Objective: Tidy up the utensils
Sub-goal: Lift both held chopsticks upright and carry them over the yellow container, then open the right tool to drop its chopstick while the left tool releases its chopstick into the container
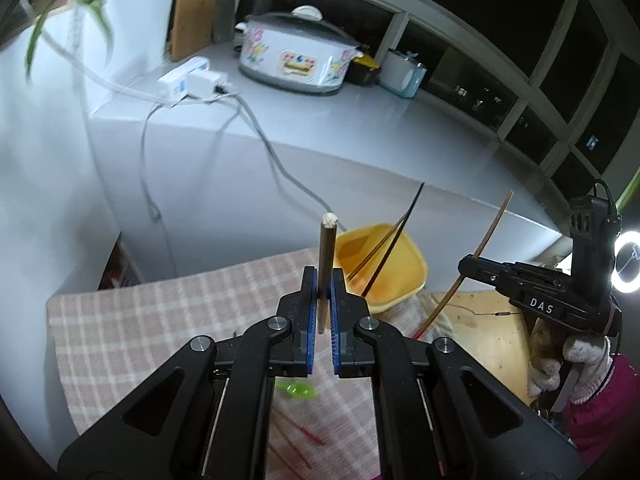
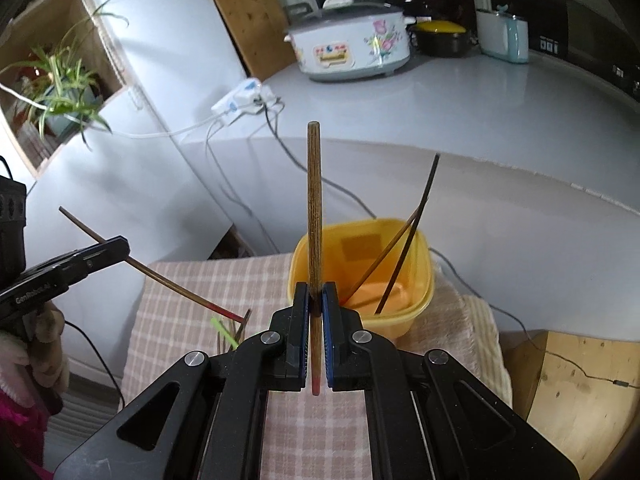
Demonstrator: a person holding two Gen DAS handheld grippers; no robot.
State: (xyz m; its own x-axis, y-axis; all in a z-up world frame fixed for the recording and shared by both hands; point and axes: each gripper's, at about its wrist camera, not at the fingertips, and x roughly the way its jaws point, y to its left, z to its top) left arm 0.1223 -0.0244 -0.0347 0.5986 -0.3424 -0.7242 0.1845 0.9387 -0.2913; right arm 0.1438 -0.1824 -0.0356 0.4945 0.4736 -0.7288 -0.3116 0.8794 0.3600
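Two hand-held grippers, each clamped on a single wooden chopstick. The left gripper (image 1: pixel 324 300) has its blue-padded jaws closed tight around a brown chopstick (image 1: pixel 326 256) that stands nearly upright between them, its pale blunt end pointing away from the camera. The right gripper (image 2: pixel 316 312) grips its own chopstick (image 2: pixel 314 208) the same way — jaws pinched shut, the stick rising straight ahead, its red-tipped end poking back behind the pads.

Just beyond both grippers sits a yellow plastic container (image 2: pixel 420 292) on a pink checked cloth (image 2: pixel 180 312); two dark chopsticks (image 2: pixel 404 248) already lean inside it against the far right wall. On the cloth to the near left lie a green plastic spoon (image 1: pixel 298 390) and a few more red-tipped sticks (image 1: pixel 308 436), not yet collected. Farther off, a floral rice cooker (image 2: pixel 348 46) stands on a grey counter.

The step in hand looks like carrying two chopsticks to the container. The next move likely calls for bringing each stick over the open mouth, tipping it downward and then loosening the jaws — taking care not to knock the two leaning sticks or tip the light tub.
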